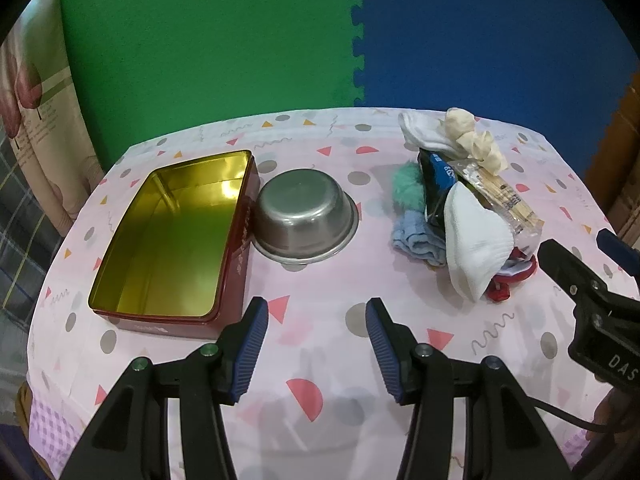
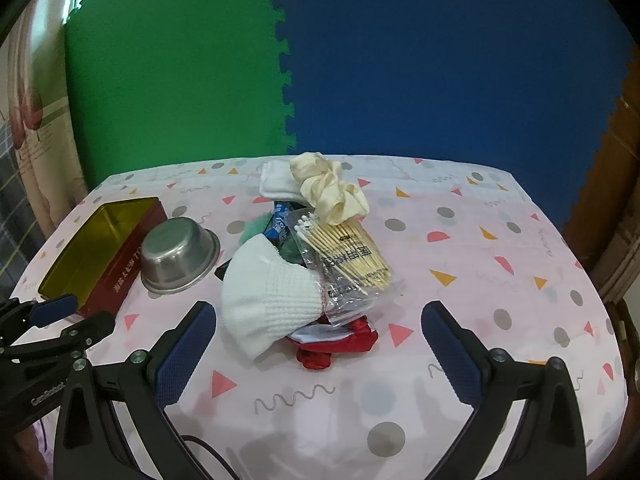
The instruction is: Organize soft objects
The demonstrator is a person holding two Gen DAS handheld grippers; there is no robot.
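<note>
A pile of soft things lies on the patterned table: a white sock point(image 2: 268, 300) in front, a cream scrunchie point(image 2: 332, 192) on top at the back, a red scrunchie point(image 2: 340, 344) under the front, a teal pompom point(image 1: 408, 186) and a light blue cloth point(image 1: 420, 240) on its left side. A clear bag of cotton swabs point(image 2: 352, 268) rests on the pile. My right gripper point(image 2: 318, 332) is open, just in front of the pile. My left gripper point(image 1: 316, 326) is open over bare tablecloth, with nothing between its fingers. The right gripper point(image 1: 576, 264) also shows at the left wrist view's right edge.
An open red tin with a gold inside point(image 1: 168, 236) sits at the table's left. A steel bowl point(image 1: 304, 216) stands right beside it. Green and blue foam mats point(image 1: 360, 40) form the wall behind. The table edge point(image 2: 568, 248) curves off on the right.
</note>
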